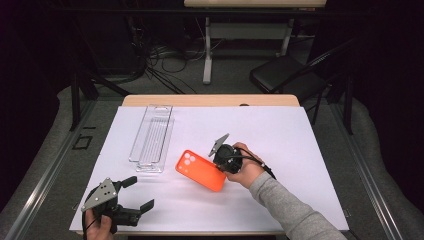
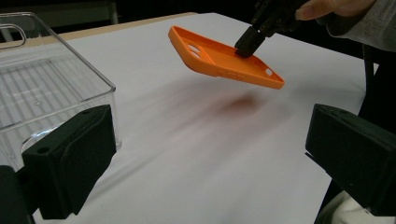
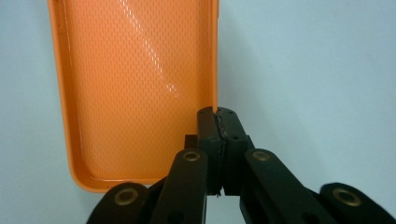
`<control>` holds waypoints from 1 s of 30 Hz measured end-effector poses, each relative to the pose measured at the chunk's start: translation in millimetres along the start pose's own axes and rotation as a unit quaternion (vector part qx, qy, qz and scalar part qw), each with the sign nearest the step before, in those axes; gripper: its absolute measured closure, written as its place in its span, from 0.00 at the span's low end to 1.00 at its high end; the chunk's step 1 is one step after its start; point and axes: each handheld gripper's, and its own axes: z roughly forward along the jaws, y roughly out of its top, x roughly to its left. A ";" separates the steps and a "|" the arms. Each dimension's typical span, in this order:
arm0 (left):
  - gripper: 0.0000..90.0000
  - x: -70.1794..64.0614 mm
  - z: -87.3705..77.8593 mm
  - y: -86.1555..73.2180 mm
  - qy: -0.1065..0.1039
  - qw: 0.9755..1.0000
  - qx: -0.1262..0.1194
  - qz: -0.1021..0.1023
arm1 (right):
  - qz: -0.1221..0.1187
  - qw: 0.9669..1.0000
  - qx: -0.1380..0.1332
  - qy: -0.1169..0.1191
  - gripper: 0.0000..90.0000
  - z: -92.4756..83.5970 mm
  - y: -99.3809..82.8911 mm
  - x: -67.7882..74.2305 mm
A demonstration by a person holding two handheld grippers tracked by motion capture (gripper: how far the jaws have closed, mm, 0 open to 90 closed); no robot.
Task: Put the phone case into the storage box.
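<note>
The right gripper (image 3: 218, 122) has its jaws pinched tight on the side wall of the orange phone case (image 3: 140, 88), lifting it tilted off the counter (image 1: 280, 135), probably for carrying. The left gripper (image 1: 138, 194) rests wide apart, holding nothing.

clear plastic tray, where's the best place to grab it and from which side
Probably by one long side wall of the clear ribbed plastic tray, near its near end, coming down from above with one jaw inside and one outside. The walls are thin and upright and the top is open. The open left claw is nearest.
</note>
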 end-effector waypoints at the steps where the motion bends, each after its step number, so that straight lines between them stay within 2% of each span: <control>1: 0.02 0.2 0.7 -0.1 0.001 1.000 0.002 -0.002 | 0.002 1.000 -0.004 0.000 1.00 -0.6 -1.4 0.1; 4: 0.02 0.8 3.3 0.0 -0.002 1.000 0.013 -0.008 | 0.012 1.000 -0.018 -0.005 1.00 -3.2 -5.7 0.3; 7: 0.02 0.1 6.9 0.0 0.003 1.000 0.019 -0.011 | 0.016 0.999 -0.032 -0.008 1.00 -5.7 -10.0 -0.7; 8: 0.02 0.3 7.8 0.2 0.002 1.000 0.023 -0.012 | 0.024 0.999 -0.037 -0.010 1.00 -6.5 -11.5 0.0; 14: 0.02 2.4 13.4 4.0 0.009 0.999 0.033 -0.028 | 0.037 0.997 -0.066 -0.021 1.00 -11.9 -19.3 -1.1; 19: 0.02 7.0 16.2 15.1 0.014 0.998 0.036 -0.057 | 0.048 0.995 -0.084 -0.029 1.00 -17.1 -21.9 -0.4; 23: 0.02 10.1 21.1 23.3 0.034 0.996 0.042 -0.072 | 0.054 0.993 -0.095 -0.037 1.00 -19.5 -21.8 0.7; 25: 0.02 11.7 23.3 27.5 0.025 0.995 0.038 -0.084 | 0.056 0.992 -0.101 -0.040 1.00 -20.7 -21.9 0.9; 30: 0.02 11.8 31.3 42.9 0.033 0.995 0.048 -0.083 | 0.066 0.990 -0.115 -0.047 1.00 -25.6 -23.5 0.1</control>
